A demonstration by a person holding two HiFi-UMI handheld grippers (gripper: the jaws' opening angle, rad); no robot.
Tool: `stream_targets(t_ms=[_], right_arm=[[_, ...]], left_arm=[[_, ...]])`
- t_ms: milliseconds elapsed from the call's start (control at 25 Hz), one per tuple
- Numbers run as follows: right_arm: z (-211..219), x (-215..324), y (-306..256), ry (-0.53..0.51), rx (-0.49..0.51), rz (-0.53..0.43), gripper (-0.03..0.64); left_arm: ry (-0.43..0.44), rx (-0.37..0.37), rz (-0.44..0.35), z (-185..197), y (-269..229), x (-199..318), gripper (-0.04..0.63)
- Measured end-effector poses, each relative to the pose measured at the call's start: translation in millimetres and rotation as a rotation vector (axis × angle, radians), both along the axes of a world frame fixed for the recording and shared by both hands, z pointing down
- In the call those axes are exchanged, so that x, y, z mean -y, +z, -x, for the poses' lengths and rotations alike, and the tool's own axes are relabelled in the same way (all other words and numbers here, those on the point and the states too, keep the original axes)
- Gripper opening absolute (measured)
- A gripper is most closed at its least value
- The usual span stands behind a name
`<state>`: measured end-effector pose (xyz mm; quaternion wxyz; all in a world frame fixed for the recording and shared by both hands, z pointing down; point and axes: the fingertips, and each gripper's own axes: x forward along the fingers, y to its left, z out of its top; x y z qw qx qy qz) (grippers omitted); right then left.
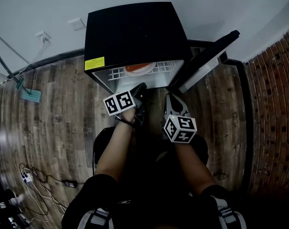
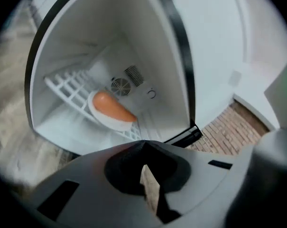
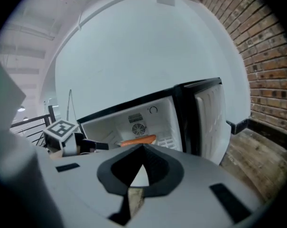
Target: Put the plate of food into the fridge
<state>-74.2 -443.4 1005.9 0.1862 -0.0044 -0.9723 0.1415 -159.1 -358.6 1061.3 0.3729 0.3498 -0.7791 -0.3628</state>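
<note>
A white plate of orange food (image 1: pixel 140 69) rests on the wire shelf (image 1: pixel 116 73) inside the black mini fridge (image 1: pixel 134 32), whose door stands open. In the left gripper view the plate (image 2: pixel 112 110) lies tilted on the rack, well beyond my left gripper (image 2: pixel 144 145), which is shut with nothing in it. My right gripper (image 3: pixel 143 149) is also shut and empty, and it faces the fridge opening with the plate (image 3: pixel 138 140) behind its tips. In the head view my left gripper (image 1: pixel 140 88) and right gripper (image 1: pixel 171 98) hover side by side just in front of the fridge.
The fridge door (image 1: pixel 208 58) swings out to the right, close to my right gripper. A brick wall (image 1: pixel 273 104) runs along the far right. Cables and a power strip (image 1: pixel 34 180) lie on the wooden floor at the left, near a teal pad (image 1: pixel 30 95).
</note>
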Motion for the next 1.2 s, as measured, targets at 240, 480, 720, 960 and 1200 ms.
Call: stream_targets(t_ms=[240, 480, 720, 960, 1200], right_arm=[[22, -20, -68, -0.03, 0.072, -0.005, 0.012], [39, -33, -193, -0.053, 0.104, -0.034, 0.012], [29, -39, -364, -0.043, 0.133, -0.061, 0.012], [10, -30, -524, 0.006, 0.162, -0.095, 0.012], [-7, -55, -637, -0.005, 0.205, -0.099, 0.012]], left_arm=[[-0.009, 0.519, 0.224, 1, -120, -26, -0.003], [-0.037, 0.739, 0.353, -4, -263, -39, -0.003], [-0.026, 0.76, 0.453, -16, -411, -39, -0.003], [0.044, 0.731, 0.455, -37, -568, -27, -0.003], [0.056, 0.737, 0.425, -61, -680, -41, -0.003]])
